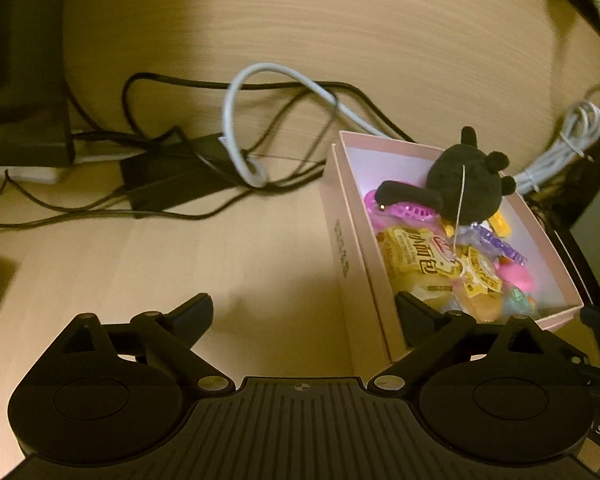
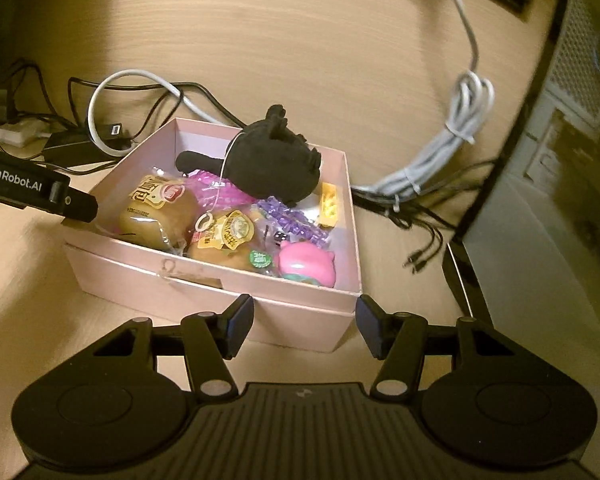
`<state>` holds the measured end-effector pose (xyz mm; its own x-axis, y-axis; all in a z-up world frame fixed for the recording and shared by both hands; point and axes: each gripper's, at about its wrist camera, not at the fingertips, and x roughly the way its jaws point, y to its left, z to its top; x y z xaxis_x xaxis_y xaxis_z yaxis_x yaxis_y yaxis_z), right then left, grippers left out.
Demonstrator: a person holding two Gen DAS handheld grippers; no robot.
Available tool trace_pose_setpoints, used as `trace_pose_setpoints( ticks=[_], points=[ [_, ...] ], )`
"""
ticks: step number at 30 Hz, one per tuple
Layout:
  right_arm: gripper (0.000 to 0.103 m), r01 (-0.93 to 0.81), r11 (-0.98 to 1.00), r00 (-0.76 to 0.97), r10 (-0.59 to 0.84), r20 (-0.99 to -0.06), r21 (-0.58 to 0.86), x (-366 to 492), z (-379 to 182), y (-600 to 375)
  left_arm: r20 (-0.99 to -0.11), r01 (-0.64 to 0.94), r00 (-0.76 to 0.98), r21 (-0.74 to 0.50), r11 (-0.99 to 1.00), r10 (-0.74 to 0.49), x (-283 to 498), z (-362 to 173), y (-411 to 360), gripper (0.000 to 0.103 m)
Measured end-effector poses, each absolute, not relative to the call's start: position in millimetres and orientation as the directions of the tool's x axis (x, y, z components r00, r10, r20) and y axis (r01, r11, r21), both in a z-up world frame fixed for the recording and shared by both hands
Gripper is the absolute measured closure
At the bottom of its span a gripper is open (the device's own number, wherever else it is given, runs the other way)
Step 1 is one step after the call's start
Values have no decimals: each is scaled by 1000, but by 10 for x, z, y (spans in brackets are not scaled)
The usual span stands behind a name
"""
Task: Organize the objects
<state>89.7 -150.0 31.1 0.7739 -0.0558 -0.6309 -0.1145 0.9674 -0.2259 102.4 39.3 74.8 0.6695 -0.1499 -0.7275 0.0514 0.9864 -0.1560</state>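
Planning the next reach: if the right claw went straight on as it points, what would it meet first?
Most likely the near wall of the pink box: the open right claw faces it closely, low, though exact depth is unclear.

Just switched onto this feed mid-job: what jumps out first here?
The pink box on the wooden desk, crammed with items: a black plush toy at the back, wrapped bread packets at front left, a pink pig toy at front right. Both grippers, left gripper and right gripper, are open and empty.
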Motion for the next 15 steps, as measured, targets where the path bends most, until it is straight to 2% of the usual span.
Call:
trace_pose_setpoints(
  ticks=[6, 13, 15],
  points=[
    [40, -103, 966, 772, -71, -631, -235, 920, 294, -1411, -717, 60, 675, -185, 981, -176, 1041, 718, 467, 1],
    [39, -84, 972, 763, -80, -641, -221, 942, 328, -1426, -712, 87, 682, -149, 985, -168, 1009, 765, 430, 2],
    [33, -68, 976, 764, -81, -640, -205, 892, 370, -1452, -689, 88, 710, -117, 989, -144, 889, 851, 393, 2]
  ],
)
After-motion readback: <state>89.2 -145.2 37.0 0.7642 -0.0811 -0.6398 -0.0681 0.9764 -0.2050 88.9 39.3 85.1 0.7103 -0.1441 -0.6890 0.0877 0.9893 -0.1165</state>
